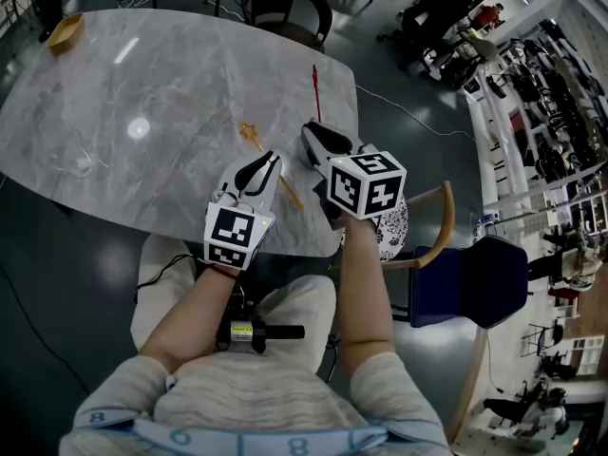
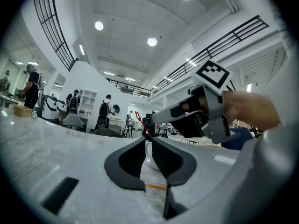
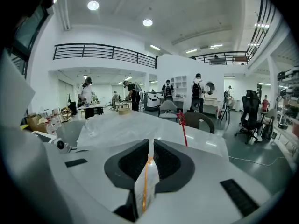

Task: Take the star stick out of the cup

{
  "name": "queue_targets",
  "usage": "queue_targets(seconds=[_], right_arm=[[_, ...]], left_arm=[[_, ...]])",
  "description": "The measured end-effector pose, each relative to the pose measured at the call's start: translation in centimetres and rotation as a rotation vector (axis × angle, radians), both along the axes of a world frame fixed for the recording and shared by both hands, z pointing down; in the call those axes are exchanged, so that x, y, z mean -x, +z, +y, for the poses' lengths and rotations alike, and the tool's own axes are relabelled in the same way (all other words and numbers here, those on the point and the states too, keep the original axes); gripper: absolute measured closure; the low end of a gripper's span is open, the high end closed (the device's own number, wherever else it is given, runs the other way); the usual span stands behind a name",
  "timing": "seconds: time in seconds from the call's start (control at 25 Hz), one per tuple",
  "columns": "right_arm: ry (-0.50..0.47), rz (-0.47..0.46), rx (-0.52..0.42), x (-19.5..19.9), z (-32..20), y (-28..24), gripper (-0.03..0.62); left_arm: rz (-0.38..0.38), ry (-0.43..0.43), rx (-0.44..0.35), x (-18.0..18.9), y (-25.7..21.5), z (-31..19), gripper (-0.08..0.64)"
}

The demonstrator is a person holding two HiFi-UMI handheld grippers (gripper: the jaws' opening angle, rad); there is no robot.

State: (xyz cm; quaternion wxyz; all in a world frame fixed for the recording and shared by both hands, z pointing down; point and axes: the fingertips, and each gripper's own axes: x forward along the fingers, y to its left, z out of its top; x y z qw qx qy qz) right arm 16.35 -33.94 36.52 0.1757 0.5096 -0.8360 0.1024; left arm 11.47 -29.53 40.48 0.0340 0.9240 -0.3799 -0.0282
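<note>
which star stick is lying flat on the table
The orange star stick: it lies flat on the marble table, while the red star stick stands upright.

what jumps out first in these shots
Two grippers with marker cubes, the left gripper and the right gripper, sit side by side at the near edge of the marble table. An orange star stick lies flat between them. Just beyond, a red star stick stands in a white cup.
</note>
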Motion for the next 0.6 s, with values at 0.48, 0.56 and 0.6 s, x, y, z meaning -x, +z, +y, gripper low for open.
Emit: queue_targets(seconds=[0.48, 0.56, 0.6], right_arm=[[0.075, -0.004, -0.039, -3.1, -1.2, -1.8, 0.577], [0.082, 0.012, -0.032, -3.6, -1.6, -1.5, 0.577], [0.086, 0.022, -0.027, -3.8, -1.9, -1.3, 0.577]], left_arm=[[0.004, 0.001, 0.001, 0.0, -0.3, 0.1, 0.523], [0.005, 0.003, 0.002, -0.1, -0.3, 0.1, 0.523], [0.005, 0.004, 0.002, -0.1, -0.3, 0.1, 0.523]])
